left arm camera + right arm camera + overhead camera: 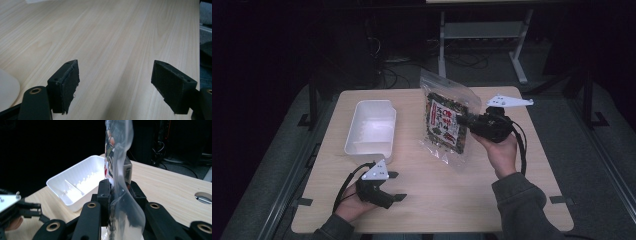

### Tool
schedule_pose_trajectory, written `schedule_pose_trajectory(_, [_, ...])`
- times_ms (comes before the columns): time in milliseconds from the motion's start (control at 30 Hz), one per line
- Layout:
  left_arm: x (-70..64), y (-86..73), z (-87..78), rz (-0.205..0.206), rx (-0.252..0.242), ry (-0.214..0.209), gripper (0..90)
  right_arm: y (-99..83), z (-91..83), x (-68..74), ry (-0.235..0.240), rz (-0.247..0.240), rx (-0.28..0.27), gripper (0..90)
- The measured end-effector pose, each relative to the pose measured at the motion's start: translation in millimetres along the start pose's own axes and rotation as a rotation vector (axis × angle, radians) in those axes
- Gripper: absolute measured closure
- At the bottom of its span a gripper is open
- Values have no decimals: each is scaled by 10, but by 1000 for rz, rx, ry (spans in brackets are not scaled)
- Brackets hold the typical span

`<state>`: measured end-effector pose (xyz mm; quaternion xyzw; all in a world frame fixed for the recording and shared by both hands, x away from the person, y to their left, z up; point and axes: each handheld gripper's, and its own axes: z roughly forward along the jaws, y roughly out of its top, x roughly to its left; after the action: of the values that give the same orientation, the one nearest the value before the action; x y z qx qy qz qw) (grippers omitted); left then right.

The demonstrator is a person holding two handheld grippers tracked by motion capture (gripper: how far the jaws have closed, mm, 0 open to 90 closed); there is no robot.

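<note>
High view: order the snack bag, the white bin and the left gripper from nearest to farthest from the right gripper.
1. Snack bag: clamped in the right gripper, held up above the table's middle.
2. White bin: on the table's left half, past the bag.
3. Left gripper: jaws open, at the near left edge, about as far off as the bin, perhaps slightly farther.

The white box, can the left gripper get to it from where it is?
Probably yes. The left gripper sits open just in front of the white box, with bare table between them. The snack bag hangs in the right gripper, off to the side.
</note>
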<state>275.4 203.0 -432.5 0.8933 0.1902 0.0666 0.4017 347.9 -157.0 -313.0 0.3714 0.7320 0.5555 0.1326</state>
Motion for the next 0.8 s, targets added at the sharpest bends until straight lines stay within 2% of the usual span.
schedule_pose_trajectory(167, [-8,-64,-59,8,14,13,217,25,88,53,-2,11,-26,748])
schedule_pose_trajectory(300, [13,-117,-122,-10,11,19,217,59,193,116,-15,17,-48,748])
schedule_pose_trajectory(367, [30,-161,-157,-17,17,27,218,99,276,170,-10,26,-71,748])
schedule_pose_trajectory(567, [33,-201,-203,-16,25,36,219,194,470,288,-1,27,-91,748])
schedule_pose_trajectory(667, [38,-211,-222,-23,18,36,219,224,565,348,-12,30,-125,749])
schedule_pose_trajectory(733, [33,-215,-226,-23,17,30,219,255,676,403,-20,48,-157,749])
schedule_pose_trajectory(800, [28,-214,-228,-19,20,31,219,260,701,415,-24,49,-162,749])
